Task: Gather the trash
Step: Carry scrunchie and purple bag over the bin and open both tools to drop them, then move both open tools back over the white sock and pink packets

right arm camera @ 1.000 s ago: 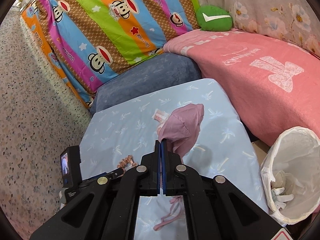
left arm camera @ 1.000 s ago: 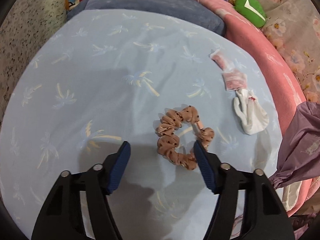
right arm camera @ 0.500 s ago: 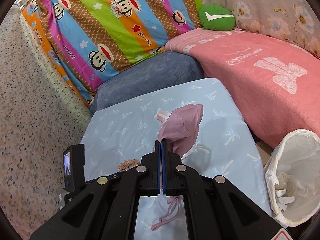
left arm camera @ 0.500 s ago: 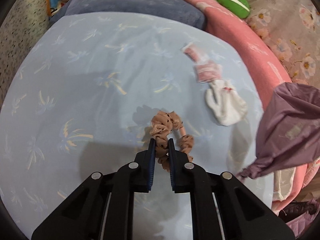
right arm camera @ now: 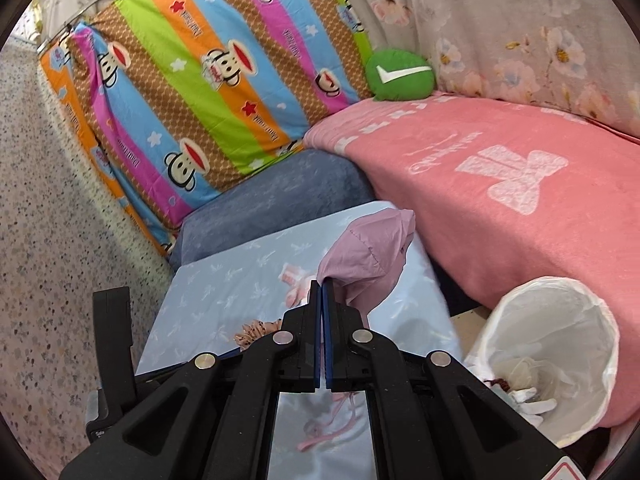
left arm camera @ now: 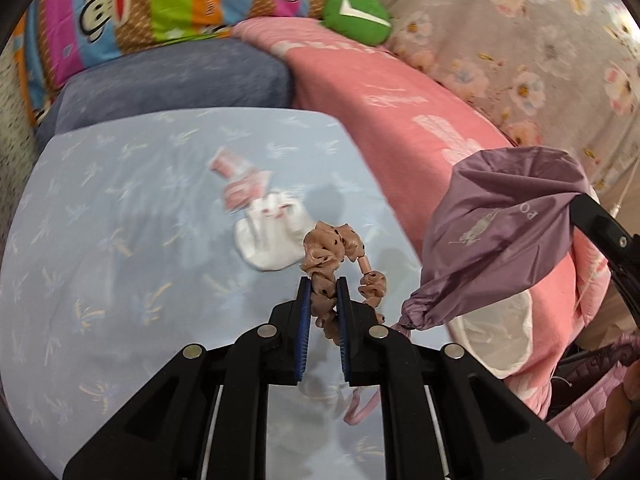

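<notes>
Tongs, two sets, both mine. Left tongs (left arm camera: 323, 282): blue pads pressed onto one tan polka-dot scrunchie (left arm camera: 335, 256), which is lifted clear of the table (left arm camera: 100, 240) and loops up and to the right of the pads. Right tongs (right arm camera: 322, 286): pads pressed together, pinching one mauve fabric cap (right arm camera: 370, 248) by its edge; the cap hangs bunched ahead of the tips, over the right side of the table. In the left wrist view the same cap (left arm camera: 496, 236) hangs to the right of the scrunchie, apart from it, with a pink cord trailing under it.

Items counted on the light blue palm-print table cover: one white crumpled tissue (left arm camera: 272, 240) and two small pink-and-white wrappers (left arm camera: 240, 188), the nearer wrapper touching the tissue's far edge. All three lie beyond the left tongs, near the middle of the table.

One bin, lined with a white bag (right arm camera: 560, 344), stands off the right side of the table against the pink bed blanket (right arm camera: 500, 184). It holds crumpled white and translucent scraps; I cannot count them.

Surroundings: one grey-blue cushion (right arm camera: 272, 204) at the far end of the table, one striped monkey-print quilt (right arm camera: 200, 72) behind it, one green round pillow (right arm camera: 400, 76) on the bed's far corner.
</notes>
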### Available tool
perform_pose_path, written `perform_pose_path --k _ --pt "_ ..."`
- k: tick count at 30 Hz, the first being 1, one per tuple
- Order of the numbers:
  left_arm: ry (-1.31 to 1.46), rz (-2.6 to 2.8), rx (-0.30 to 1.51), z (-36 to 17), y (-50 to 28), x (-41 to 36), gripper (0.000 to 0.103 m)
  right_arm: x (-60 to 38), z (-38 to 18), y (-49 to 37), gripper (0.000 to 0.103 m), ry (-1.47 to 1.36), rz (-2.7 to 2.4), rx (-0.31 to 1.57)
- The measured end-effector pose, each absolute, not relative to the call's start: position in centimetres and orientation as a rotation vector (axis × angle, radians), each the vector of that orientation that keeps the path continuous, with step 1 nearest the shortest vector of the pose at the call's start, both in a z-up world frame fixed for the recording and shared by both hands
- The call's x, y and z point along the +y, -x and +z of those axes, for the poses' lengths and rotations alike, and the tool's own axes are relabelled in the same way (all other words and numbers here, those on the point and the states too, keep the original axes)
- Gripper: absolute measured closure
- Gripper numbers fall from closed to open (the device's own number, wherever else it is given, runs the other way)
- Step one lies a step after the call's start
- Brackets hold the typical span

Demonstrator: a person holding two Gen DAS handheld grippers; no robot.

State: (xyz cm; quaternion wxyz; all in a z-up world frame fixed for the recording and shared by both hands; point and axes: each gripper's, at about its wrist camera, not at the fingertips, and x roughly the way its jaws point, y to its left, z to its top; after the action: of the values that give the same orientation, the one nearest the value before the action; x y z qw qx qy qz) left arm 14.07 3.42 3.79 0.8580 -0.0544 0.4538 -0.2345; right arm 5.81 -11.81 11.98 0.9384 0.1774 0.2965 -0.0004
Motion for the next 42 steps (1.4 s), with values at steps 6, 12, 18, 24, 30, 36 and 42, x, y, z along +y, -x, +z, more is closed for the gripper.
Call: perform_pose_path --k 6,12,18,24,30,36,42 --pt "0.054 -0.581 0.936 4.6 -12.9 -1.7 0.09 -16.9 13.0 -2.7 0.102 -0.393 -0.084 0.556" --pt "-0.007 -0.666 0.927 5.2 -11.4 -6.7 0.09 -21.5 13.1 -0.2 0.102 -0.422 -0.159 0.531" --pt "-0.066 -0.743 0.925 5.3 -10.0 -11.3 0.09 -24.9 12.7 1.3 0.102 -0.454 -0.213 0.52" --pt "-0.103 -0.796 0.948 5.0 -9.2 -14.9 0.088 -27.5 11.9 2.0 0.1 -0.483 -0.247 0.531" --pt "-0.129 -0.811 0.961 4.5 -8.8 -16.9 0.07 -29.1 11.1 2.3 0.095 -0.506 -0.274 0.535" --pt "-0.128 -0.782 0.953 4.4 -9.0 -17.1 0.05 -29.5 10.5 2.1 0.094 -0.514 -0.276 0.549" --pt "-0.119 -0.756 0.955 4.3 -9.4 -16.5 0.05 -29.2 9.8 1.9 0.088 -0.516 -0.267 0.568"
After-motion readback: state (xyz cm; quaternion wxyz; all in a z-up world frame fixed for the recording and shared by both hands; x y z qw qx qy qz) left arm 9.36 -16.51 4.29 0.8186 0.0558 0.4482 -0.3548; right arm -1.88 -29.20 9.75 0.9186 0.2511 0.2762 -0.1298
